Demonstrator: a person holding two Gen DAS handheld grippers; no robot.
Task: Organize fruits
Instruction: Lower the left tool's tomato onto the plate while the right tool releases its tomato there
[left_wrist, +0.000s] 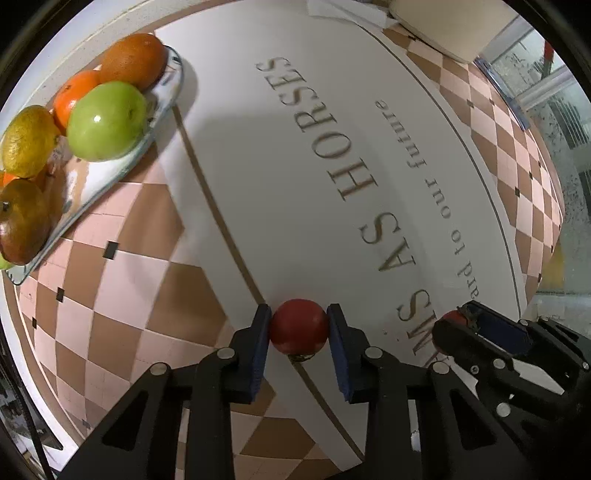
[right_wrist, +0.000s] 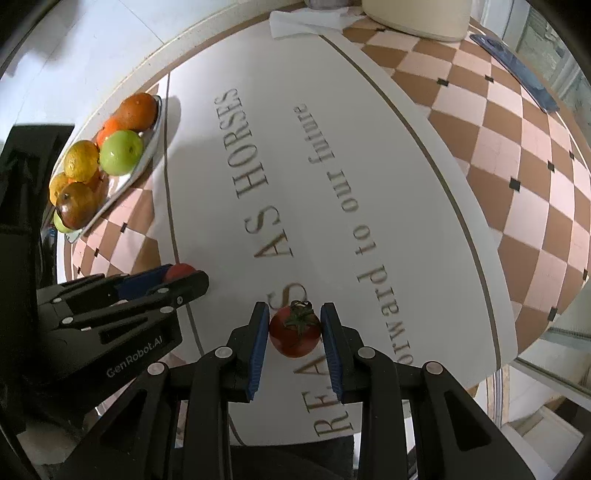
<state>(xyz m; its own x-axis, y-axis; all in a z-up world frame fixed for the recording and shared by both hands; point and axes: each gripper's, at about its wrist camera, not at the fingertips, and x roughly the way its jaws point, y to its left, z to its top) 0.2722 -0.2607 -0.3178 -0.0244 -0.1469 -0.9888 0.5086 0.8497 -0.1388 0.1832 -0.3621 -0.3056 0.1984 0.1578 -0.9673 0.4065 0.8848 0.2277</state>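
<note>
Pads of the left gripper sit tight on both sides of a red tomato, calyx end facing down twd the table, so it's pinched w/ no gap showing either side. Right gripper does the same w/ a second tomato, stem star up and facing the cam, blue pads touching its flanks. Both fruits look lifted or just at the surface; can't tell which from the wrist views. Grip across the widest part prob keeps the round, smooth skin from squirting out, and light pressure matters since tomatoes bruise. Both tools point fwd over the white runner w/ printed lettering, side by side, left one slightly ahead and angled inward as seen from the right cam. Glass tray lies well apart, far left on the checkered tablecloth, already holding a green apple, oranges, a lemon and a brownish pear-like fruit. Judgement: both tomatoes are headed for that tray; free spot seems to be the near right part, beside the apple. Risk: knocking piled fruit off the shallow rim.
</note>
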